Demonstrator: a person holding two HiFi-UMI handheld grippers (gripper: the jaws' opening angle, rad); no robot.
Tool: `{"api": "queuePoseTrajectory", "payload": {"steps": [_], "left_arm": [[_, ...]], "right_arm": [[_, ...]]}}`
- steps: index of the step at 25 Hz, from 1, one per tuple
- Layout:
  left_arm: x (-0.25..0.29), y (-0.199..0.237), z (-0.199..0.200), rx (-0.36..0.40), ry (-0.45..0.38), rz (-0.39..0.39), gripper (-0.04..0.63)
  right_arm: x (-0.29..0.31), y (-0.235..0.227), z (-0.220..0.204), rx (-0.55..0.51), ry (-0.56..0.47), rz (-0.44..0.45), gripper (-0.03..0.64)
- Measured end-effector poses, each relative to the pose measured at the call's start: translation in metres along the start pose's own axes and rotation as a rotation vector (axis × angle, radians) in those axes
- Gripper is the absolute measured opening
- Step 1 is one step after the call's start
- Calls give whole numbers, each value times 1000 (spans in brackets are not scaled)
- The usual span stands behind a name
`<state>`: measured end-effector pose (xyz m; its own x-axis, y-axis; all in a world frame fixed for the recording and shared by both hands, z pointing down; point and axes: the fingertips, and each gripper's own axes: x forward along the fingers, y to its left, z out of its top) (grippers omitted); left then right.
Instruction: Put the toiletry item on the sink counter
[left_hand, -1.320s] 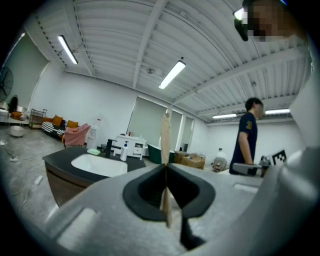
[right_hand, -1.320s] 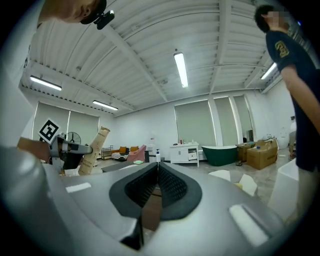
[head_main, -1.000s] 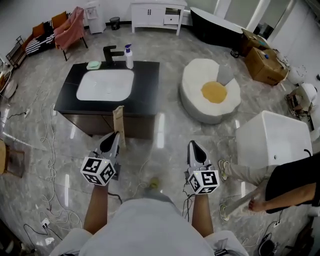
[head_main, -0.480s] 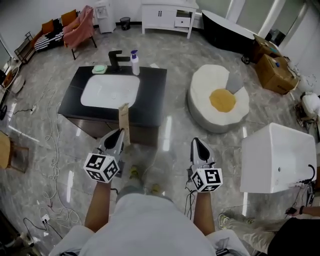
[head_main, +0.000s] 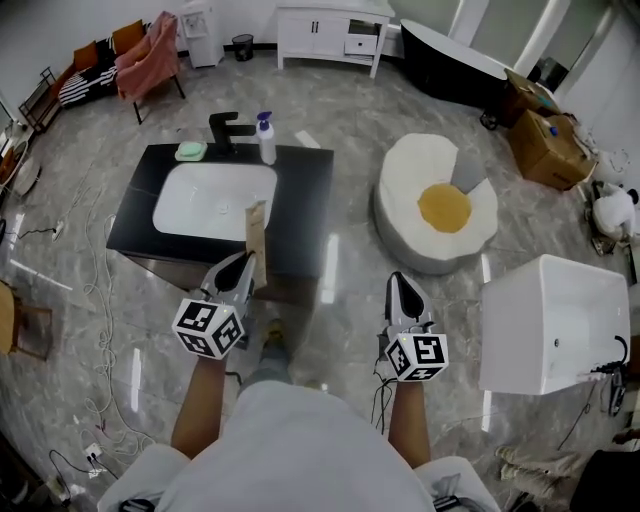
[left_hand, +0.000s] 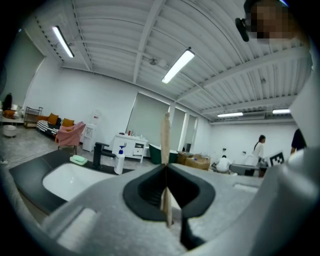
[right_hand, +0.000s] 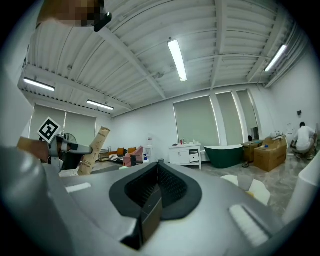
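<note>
Seen down the left tongs (head_main: 244, 263), the packet (left_hand: 165, 142) is only a thin edge, so I can't see its face there (and its print is too small to read in any view). It is a slim, flat, tan card sleeve held upright, showing against the near edge of the black sink desk (head_main: 300, 205). The left tongs are pinched tight on its lower end. The right tongs (head_main: 399, 282) are closed together with nothing between them. Farther off, a pump bottle (head_main: 266, 140) stands beside the faucet (head_main: 225, 128).
</note>
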<state>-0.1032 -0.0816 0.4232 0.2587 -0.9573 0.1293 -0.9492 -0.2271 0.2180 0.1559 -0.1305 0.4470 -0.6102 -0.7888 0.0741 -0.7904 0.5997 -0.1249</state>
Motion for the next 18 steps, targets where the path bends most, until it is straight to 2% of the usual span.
{"api": "queuePoseTrajectory", "payload": {"steps": [11, 18], "left_arm": [[87, 104, 38, -30, 19, -54, 2], [133, 151, 48, -50, 32, -110, 2]], "right_arm": [[131, 10, 24, -11, 10, -50, 3], [194, 14, 33, -17, 0, -108, 3]]}}
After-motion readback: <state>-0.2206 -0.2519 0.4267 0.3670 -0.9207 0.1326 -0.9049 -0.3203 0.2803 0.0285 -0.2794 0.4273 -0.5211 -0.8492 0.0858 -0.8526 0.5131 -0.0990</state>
